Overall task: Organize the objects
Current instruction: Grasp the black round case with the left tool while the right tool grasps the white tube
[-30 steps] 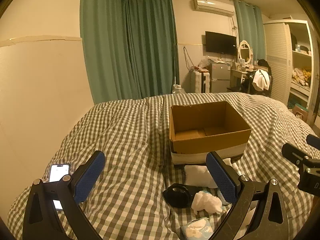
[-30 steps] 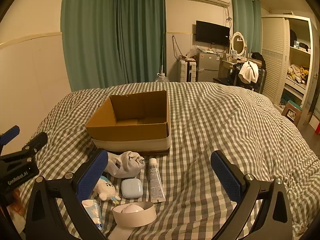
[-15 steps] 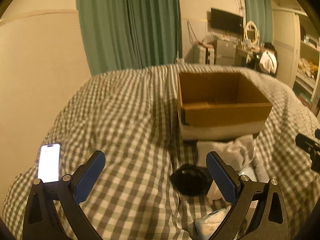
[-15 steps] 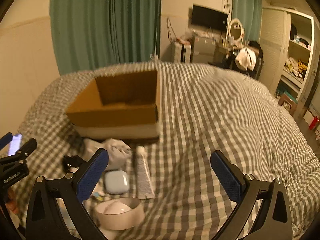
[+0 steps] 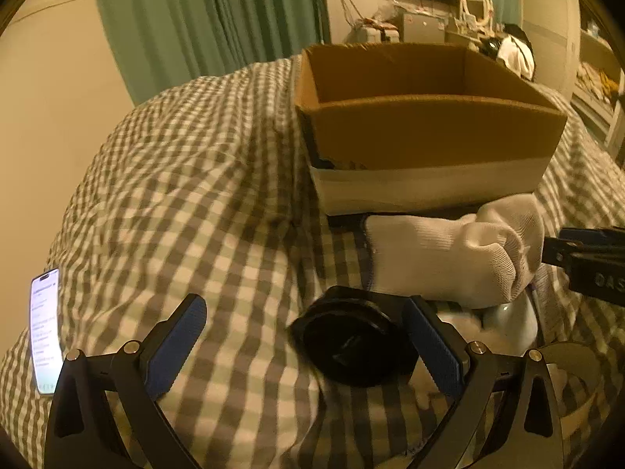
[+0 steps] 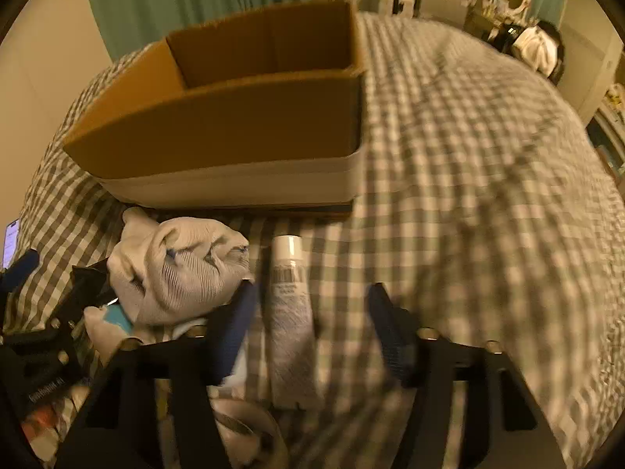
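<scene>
Left gripper (image 5: 304,346) sits low over the bed (image 5: 203,179), jaws apart, nothing btwn the pads. A black round object (image 5: 351,348) lies on the quilt just inside its right finger (image 5: 429,348), touching or nearly so; can't tell which. Behind that, a white sock bundle (image 5: 449,254) lies in front of the box (image 5: 429,133), close to its near wall. The box is open-topped cardboard w/ a white lower band, standing on the bed. A lit phone (image 5: 45,328) lies far left on the quilt, well apart from the rest. Part of the right gripper shows at the right edge, beside the sock.

Right gripper (image 6: 312,328) also low, jaws apart, straddling a white tube (image 6: 291,305) that lies lengthwise, cap toward the box (image 6: 218,125). Fingers (image 6: 234,324) flank the tube w/ gaps on both sides, not clamped. Sock (image 6: 179,269) sits left of the tube, just beside the left finger. A white tape ring (image 6: 242,430) lies near the bottom, partly hidden by the gripper body. View is motion-blurred, so small items at lower left can't be made out.
</scene>
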Motion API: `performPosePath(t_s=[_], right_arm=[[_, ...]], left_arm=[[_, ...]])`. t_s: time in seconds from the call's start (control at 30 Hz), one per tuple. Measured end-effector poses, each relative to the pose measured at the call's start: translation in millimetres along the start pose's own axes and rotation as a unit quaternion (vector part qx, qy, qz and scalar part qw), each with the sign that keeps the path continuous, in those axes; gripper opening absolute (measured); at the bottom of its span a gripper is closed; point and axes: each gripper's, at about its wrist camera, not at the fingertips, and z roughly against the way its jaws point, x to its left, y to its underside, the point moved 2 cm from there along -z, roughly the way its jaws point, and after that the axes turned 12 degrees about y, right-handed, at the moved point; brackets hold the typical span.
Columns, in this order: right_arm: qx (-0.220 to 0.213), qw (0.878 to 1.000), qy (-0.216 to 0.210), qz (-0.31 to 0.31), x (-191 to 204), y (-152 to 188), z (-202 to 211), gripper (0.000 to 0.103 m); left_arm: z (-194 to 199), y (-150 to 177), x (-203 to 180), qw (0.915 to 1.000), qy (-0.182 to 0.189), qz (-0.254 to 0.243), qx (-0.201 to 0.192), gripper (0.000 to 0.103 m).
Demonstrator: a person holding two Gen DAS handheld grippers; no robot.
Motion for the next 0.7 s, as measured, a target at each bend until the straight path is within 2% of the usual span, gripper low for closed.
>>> performPosePath(t_s=[0.07, 0.17, 0.23, 0.3, 0.53, 0.57, 0.63, 0.7], right_arm=[[0.017, 1.000, -0.005, 0.009, 6, -1, -12, 0.032], [0.029, 0.999, 0.000, 0.023, 13, 2, -19, 0.024], [0.022, 0.999, 0.008, 0.028, 15, 5, -16, 0.024], [0.015, 1.000, 0.007, 0.026, 13, 8, -11, 0.024], [-0.021, 1.000, -0.003, 0.008, 2, 23, 19, 0.024], [-0.030, 1.000, -0.006, 0.005, 1, 24, 27, 0.024], [-0.045, 0.999, -0.010, -0.001, -5, 24, 43, 0.023], [-0.062, 0.998, -0.012, -0.005, -8, 28, 59, 0.023]], left_arm=[[-6, -1, 0, 0.9999, 0.010, 0.004, 0.003, 0.102], [-13, 1, 6, 0.9978, 0.054, 0.037, 0.002, 0.095], [-15, 4, 11, 0.9965, 0.068, 0.049, 0.005, 0.081], [-14, 6, 7, 0.9951, 0.088, 0.044, 0.013, 0.059], [8, 15, -2, 0.9968, 0.078, 0.020, -0.001, 0.054], [13, 16, -4, 0.9972, 0.073, 0.017, -0.004, 0.043], [22, 15, -3, 0.9975, 0.069, 0.012, -0.007, 0.037], [31, 14, -1, 0.9978, 0.065, 0.007, -0.012, 0.014]])
